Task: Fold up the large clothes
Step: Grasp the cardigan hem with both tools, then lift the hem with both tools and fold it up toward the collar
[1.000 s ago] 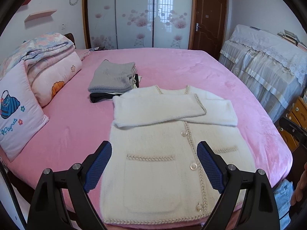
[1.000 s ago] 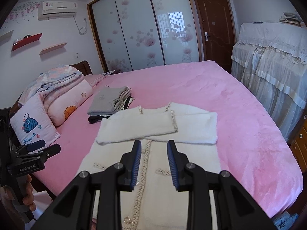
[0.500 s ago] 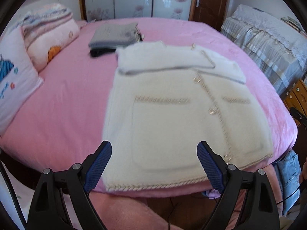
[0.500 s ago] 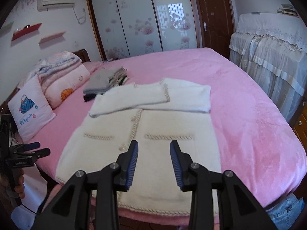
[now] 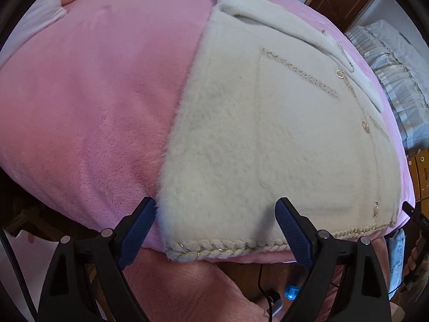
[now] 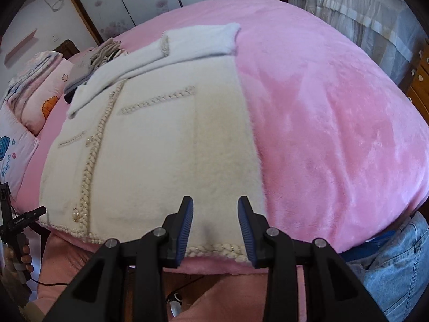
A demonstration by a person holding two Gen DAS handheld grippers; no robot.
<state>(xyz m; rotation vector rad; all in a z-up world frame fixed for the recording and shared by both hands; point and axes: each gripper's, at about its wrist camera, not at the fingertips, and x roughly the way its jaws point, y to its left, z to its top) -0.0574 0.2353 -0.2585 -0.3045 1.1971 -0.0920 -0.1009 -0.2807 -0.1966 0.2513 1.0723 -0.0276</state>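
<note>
A cream fleece cardigan with braided trim lies flat on the pink bed, sleeves folded across its chest. My left gripper is open and empty, its jaws straddling the cardigan's lower left hem corner at the bed's near edge. In the right wrist view the cardigan lies the same way, and my right gripper is open and empty, jaws partly spread over the lower right hem corner. Neither gripper holds cloth.
A stack of folded grey and black clothes and pillows lie at the bed's far left. A lace-covered cabinet and wooden drawers stand to the right. The person's jeans show below the bed edge.
Both grippers have dropped and moved in close to the cardigan's bottom hem, left toward the left corner, right toward the right corner. The right jaws have opened wider.
</note>
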